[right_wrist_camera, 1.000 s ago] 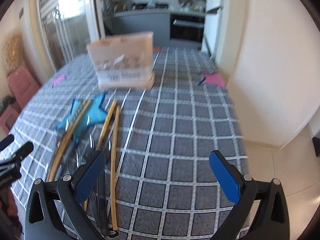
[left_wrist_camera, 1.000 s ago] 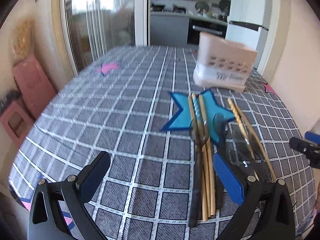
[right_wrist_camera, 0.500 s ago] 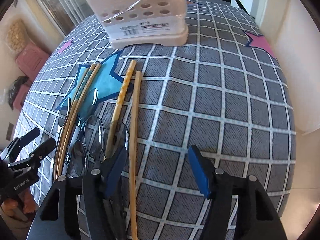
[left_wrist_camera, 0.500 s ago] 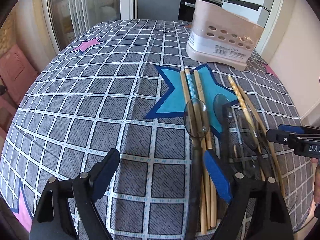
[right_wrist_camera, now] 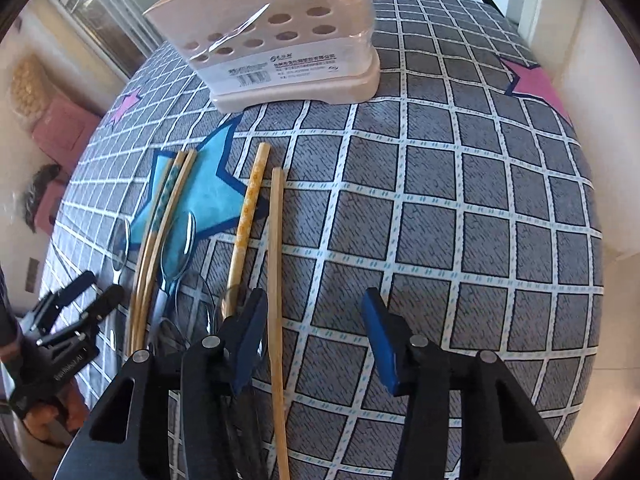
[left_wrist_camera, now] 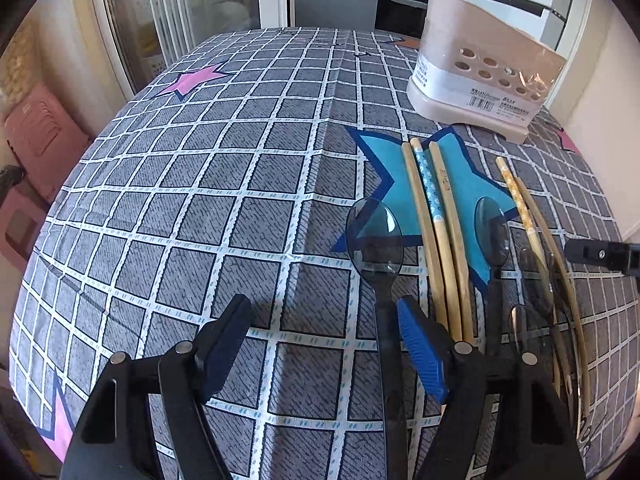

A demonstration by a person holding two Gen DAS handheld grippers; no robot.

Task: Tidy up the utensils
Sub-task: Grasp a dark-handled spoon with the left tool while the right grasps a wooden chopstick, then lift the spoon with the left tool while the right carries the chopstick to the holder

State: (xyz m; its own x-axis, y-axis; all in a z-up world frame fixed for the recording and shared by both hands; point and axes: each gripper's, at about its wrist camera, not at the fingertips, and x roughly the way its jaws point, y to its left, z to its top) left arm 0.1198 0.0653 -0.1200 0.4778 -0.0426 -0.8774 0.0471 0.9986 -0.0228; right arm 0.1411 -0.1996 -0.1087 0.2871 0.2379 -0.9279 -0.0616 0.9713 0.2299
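Note:
Several wooden chopsticks (left_wrist_camera: 434, 216) and clear dark plastic spoons lie side by side on the checked tablecloth. A pink perforated utensil holder (left_wrist_camera: 480, 80) stands upright behind them; it also shows in the right wrist view (right_wrist_camera: 288, 40). My left gripper (left_wrist_camera: 324, 344) is open, low over the cloth, with the leftmost spoon (left_wrist_camera: 376, 236) between its fingers, near the right one. My right gripper (right_wrist_camera: 314, 344) is open, low, with a plain chopstick (right_wrist_camera: 276, 264) between its fingers next to the left one. A patterned chopstick (right_wrist_camera: 248, 216) lies just left of it.
The grey checked cloth (left_wrist_camera: 200, 200) has a blue star (left_wrist_camera: 472, 184) under the utensils and pink stars (right_wrist_camera: 536, 84) further off. The table's right edge (right_wrist_camera: 600, 240) drops to a tiled floor. Pink stools (left_wrist_camera: 32, 136) stand left of the table.
Both grippers have moved forward and down toward the utensils. The left one now straddles the leftmost spoon's handle; the right one now straddles the plain chopstick.

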